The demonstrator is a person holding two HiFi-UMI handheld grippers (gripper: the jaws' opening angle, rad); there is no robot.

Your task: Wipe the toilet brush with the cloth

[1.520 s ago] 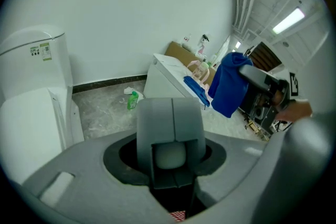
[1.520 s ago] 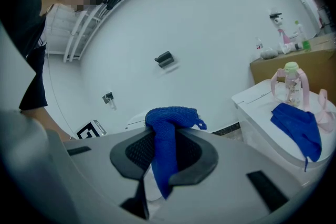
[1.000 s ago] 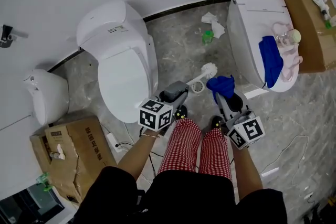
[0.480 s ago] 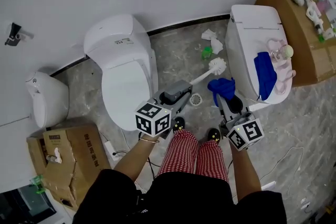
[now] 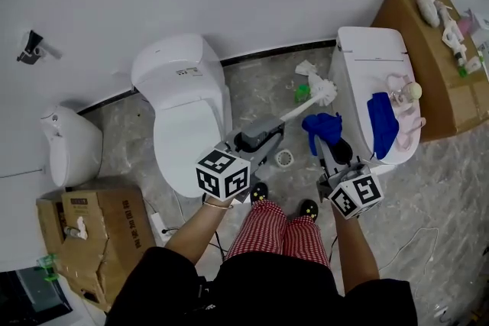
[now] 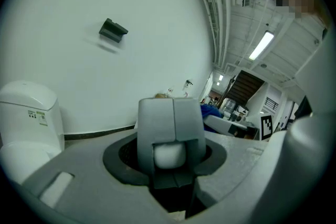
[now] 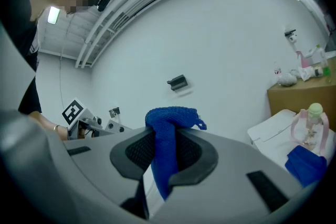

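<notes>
The toilet brush [image 5: 312, 101] is all white, a thin straight handle ending in a bushy, rounded head of bristles. The near end of the handle is clamped between the jaws of the left gripper [image 5: 263, 132], where the rounded white butt of the handle [image 6: 169, 155] sits between the two pads. The brush juts forward and to the right, head farthest from the person, above the grey marbled floor [image 5: 260, 80].

The cloth [image 5: 322, 126] is deep blue and knitted. It is pinched between the jaws of the right gripper [image 5: 333, 145], bunching above them and hanging in a limp fold below [image 7: 167, 139]. It sits just beside the brush's shaft, below the head; whether they touch is unclear.
</notes>
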